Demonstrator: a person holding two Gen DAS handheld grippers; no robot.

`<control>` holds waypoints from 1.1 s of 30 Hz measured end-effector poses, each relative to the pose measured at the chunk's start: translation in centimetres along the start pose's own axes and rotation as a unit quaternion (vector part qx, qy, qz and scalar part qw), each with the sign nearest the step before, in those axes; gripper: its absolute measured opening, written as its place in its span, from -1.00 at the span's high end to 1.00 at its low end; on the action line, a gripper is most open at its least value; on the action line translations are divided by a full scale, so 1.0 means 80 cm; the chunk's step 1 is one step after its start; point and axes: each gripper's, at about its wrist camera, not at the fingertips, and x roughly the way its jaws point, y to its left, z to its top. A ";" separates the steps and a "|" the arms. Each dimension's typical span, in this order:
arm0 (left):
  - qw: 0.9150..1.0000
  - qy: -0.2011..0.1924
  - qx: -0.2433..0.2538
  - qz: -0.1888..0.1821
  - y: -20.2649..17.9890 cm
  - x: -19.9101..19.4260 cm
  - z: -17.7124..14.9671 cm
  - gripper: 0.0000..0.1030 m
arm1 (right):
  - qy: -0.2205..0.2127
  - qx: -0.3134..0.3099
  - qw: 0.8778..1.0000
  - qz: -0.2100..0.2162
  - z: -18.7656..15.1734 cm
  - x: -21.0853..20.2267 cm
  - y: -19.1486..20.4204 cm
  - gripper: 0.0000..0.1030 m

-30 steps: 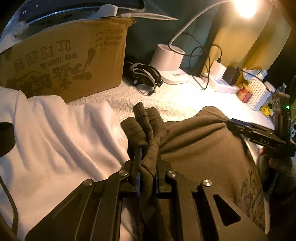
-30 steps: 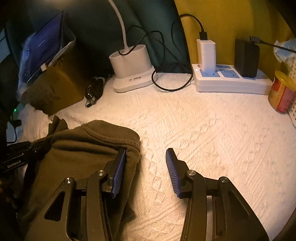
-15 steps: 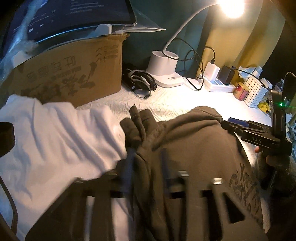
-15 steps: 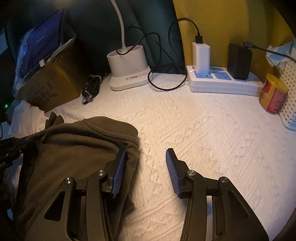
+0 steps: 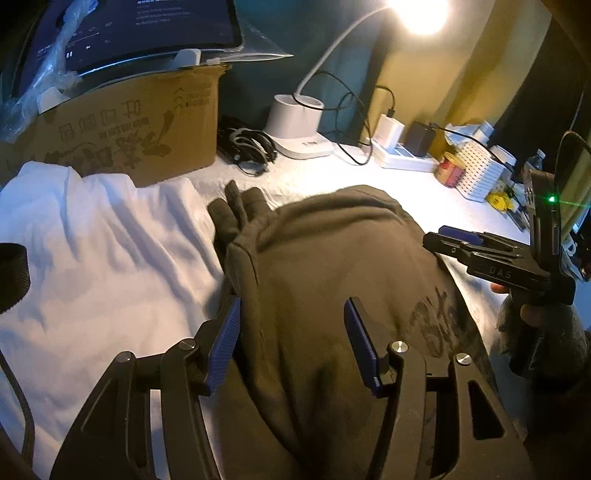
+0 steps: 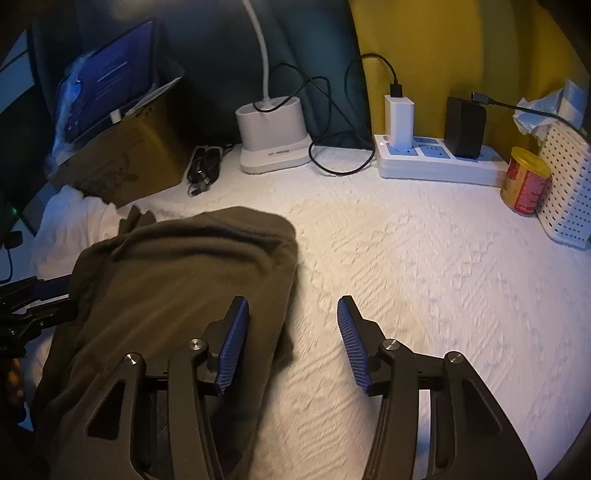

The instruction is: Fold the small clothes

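A dark olive garment (image 5: 332,266) lies folded on the white textured cover, its cuffs poking out at the far left edge. My left gripper (image 5: 291,332) hovers over its near part with jaws opening; the cloth lies below them and the pads do not press it. My right gripper (image 6: 291,336) is over the garment's (image 6: 184,280) right edge, jaws opening too, with only bare cover between the pads. In the left wrist view the right gripper (image 5: 458,236) shows at the right, held by a hand (image 5: 532,314). A white garment (image 5: 92,258) lies to the left.
A cardboard box (image 5: 122,125) with a tablet (image 5: 129,29) on it stands at the back left. A lamp base (image 6: 273,136), cables, a power strip (image 6: 439,162), a red tin (image 6: 524,181) and a white perforated basket (image 6: 569,192) line the back and right edge.
My left gripper let go of the olive cloth it pinched and drew back and up. My right gripper widened and pulled back from the garment's edge.
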 end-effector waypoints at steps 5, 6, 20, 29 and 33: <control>1.000 0.009 0.016 -0.009 -0.015 -0.005 -0.016 -0.10 | 0.000 -0.006 1.000 0.002 -0.014 -0.015 0.007 -0.20; 1.000 0.013 0.018 -0.010 -0.016 -0.004 -0.021 -0.10 | 0.001 -0.007 1.000 0.002 -0.018 -0.018 0.008 -0.20; 0.999 0.019 0.031 0.025 -0.016 -0.004 -0.062 -0.10 | 0.021 -0.023 0.999 -0.009 -0.075 -0.039 0.023 -0.20; 0.997 0.005 0.046 0.062 -0.023 -0.013 -0.072 -0.10 | 0.027 -0.008 0.999 -0.033 -0.105 -0.052 0.014 -0.20; 0.996 0.004 0.046 0.076 -0.027 -0.017 -0.074 -0.10 | 0.026 -0.005 0.999 -0.036 -0.114 -0.062 0.016 -0.20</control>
